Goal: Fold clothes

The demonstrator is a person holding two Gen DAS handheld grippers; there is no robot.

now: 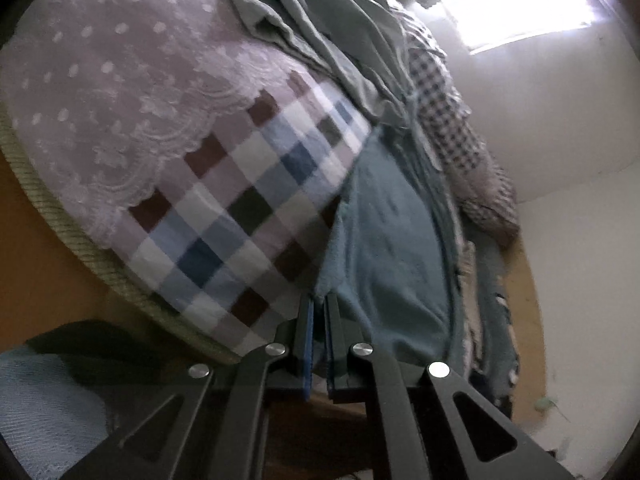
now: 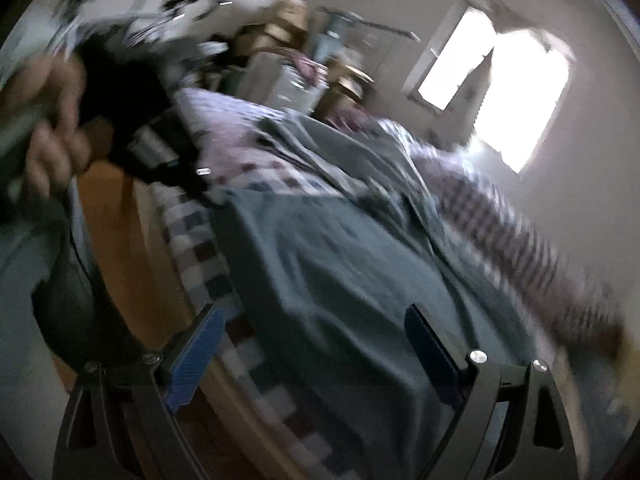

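Note:
A teal-grey garment [image 1: 392,240] lies spread on the bed. My left gripper [image 1: 319,312] is shut on its near edge, the cloth pinched between the blue pads [image 1: 308,340]. In the blurred right wrist view the same garment [image 2: 328,272] stretches away across the bed. My right gripper [image 2: 312,314] stands wide open just over it, and nothing sits between its fingers [image 2: 196,356]. A hand [image 2: 52,128] at the upper left holds the left gripper [image 2: 208,194] at the garment's far corner.
The bed has a checked sheet [image 1: 240,216] and a lilac lace cover [image 1: 120,80]. A grey-green garment [image 1: 320,24] and a small-check cloth [image 1: 448,120] are heaped beyond. A wooden bed frame [image 1: 40,248], a white wall and a bright window [image 2: 500,92] surround it. Boxes and clutter [image 2: 288,60] stand behind.

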